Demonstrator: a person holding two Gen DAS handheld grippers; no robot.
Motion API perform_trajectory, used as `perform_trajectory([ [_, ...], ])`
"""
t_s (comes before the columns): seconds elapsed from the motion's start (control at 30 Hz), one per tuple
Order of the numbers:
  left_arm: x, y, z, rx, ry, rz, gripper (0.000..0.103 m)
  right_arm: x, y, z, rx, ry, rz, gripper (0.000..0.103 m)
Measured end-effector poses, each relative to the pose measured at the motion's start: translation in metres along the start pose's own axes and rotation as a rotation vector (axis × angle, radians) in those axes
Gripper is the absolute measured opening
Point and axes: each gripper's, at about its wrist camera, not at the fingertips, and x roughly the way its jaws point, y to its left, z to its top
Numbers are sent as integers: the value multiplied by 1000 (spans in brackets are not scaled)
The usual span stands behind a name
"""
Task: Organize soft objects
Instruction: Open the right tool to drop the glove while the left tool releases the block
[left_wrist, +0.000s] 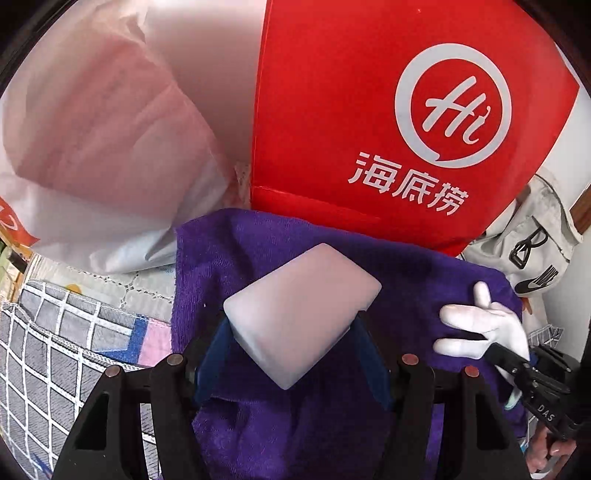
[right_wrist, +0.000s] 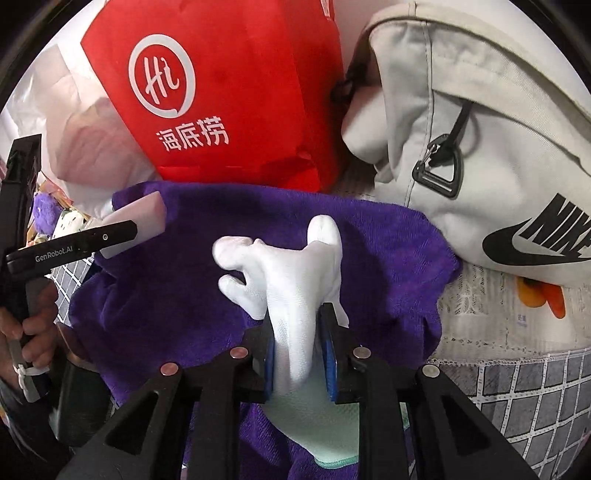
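Note:
A purple towel (left_wrist: 332, 266) lies spread on the surface; it also shows in the right wrist view (right_wrist: 376, 251). My left gripper (left_wrist: 291, 354) is shut on a pale translucent block (left_wrist: 299, 317), held above the towel; the block also shows in the right wrist view (right_wrist: 138, 218). My right gripper (right_wrist: 299, 350) is shut on a white glove (right_wrist: 291, 280) with a mint cuff, its fingers lying over the towel. The glove shows at the right of the left wrist view (left_wrist: 484, 325).
A red bag with a white logo (left_wrist: 388, 110) stands just behind the towel, also in the right wrist view (right_wrist: 221, 92). A white plastic bag (left_wrist: 103, 147) sits to its left. A beige Nike bag (right_wrist: 480, 147) lies at the right. A checked cloth (left_wrist: 55, 350) covers the surface.

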Motion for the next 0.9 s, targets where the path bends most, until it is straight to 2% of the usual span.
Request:
perform_trajectory([
  [0.07, -1, -2, 1, 8, -7, 8, 67, 1, -2, 0, 4, 6, 3, 24],
  [0.1, 0, -2, 2, 10, -7, 10, 67, 1, -1, 0, -2, 8, 3, 30],
  [0.13, 1, -2, 3, 11, 4, 11, 68, 2, 0, 0, -7, 8, 1, 43],
  [0.17, 2, -2, 3, 8, 16, 9, 69, 1, 2, 1, -14, 3, 1, 62],
  [0.23, 6, 0, 5, -4, 30, 1, 70, -4, 6, 1, -27, -31, 2, 81],
  [0.27, 6, -1, 5, -4, 38, -1, 75, -8, 8, 1, -33, -49, 3, 87],
  [0.47, -7, -9, -3, 23, 39, 25, 77, -28, 16, 3, -41, -95, -6, 90],
  [0.6, -33, -8, -14, 35, 10, 45, 77, -47, 21, 1, -32, -135, -10, 90],
  [0.8, -88, -3, -37, 54, -92, 37, 77, -88, 34, -17, -34, -173, -28, 90],
  [0.9, -107, 2, -51, 57, -83, 46, 77, -108, 44, -34, -28, -156, -7, 90],
])
